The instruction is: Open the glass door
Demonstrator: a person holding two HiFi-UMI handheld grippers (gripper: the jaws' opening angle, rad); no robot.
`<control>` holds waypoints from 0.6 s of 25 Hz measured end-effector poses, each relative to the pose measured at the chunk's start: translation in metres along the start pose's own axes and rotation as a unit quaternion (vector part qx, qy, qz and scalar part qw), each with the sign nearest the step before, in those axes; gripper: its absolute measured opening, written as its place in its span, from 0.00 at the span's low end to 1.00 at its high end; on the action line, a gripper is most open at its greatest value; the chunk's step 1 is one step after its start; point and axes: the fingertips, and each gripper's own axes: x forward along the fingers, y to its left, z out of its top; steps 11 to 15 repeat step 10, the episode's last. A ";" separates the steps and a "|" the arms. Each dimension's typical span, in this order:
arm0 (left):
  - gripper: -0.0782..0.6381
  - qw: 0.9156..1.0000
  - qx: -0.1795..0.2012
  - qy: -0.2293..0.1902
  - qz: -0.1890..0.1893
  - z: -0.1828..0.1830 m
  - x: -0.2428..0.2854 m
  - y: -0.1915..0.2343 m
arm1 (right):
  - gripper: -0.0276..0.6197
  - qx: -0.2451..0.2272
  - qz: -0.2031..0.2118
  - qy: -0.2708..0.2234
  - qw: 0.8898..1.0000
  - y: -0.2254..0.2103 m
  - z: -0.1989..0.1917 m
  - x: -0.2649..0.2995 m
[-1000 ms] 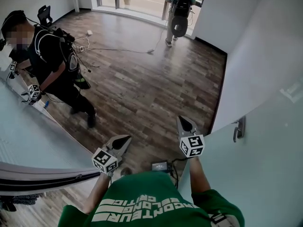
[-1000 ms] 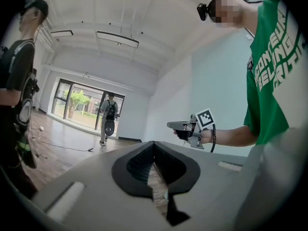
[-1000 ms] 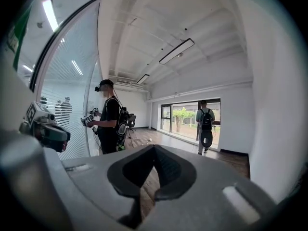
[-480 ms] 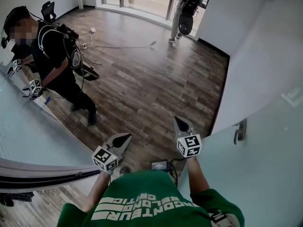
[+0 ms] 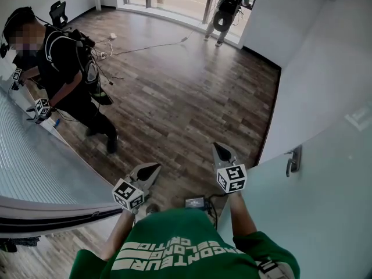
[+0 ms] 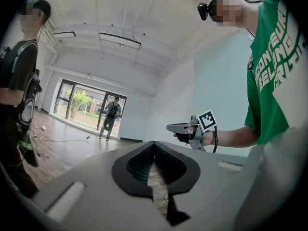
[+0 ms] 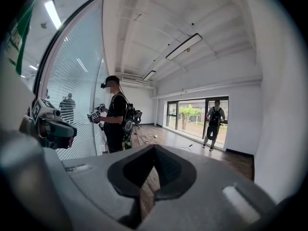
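The glass door (image 5: 325,205) is the frosted pane that the lever-style door handle (image 5: 293,159) is mounted on. The handle sits close to the pane's free edge.

My right gripper (image 5: 220,150) hangs left of the handle, near but clear of it. Its jaws are pressed together with nothing between them. My left gripper (image 5: 151,169) is farther left of the handle, well apart from it. Its jaws are also closed on nothing, with only a sliver of wood floor (image 5: 186,103) showing through the slit.

Left of the handle, bare floor runs on ahead of both tools. That fits a leaf already swung aside, and equally a leaf whose edge I am only looking past. I can't settle which.

I judge the pane heavy, rigid and slick. Jaws would skate on the glass, and a knock on its edge could chip it. The metal handle is the only sound hold, taken across the lever near its free end. It should move stiffly at first, then carry momentum.

2 other people stand far left of the handle and above it in the head view: 1 in black (image 5: 67,68) and 1 with a backpack (image 5: 228,4).
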 end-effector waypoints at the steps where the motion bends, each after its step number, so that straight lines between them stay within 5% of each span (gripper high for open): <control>1: 0.13 1.000 0.000 0.000 0.000 0.000 0.000 0.000 | 0.03 0.000 0.000 0.000 1.000 0.000 0.000 0.000; 15: 0.13 1.000 0.000 -0.002 -0.001 0.002 -0.002 -0.001 | 0.03 -0.004 -0.003 0.002 1.000 0.001 0.000 -0.004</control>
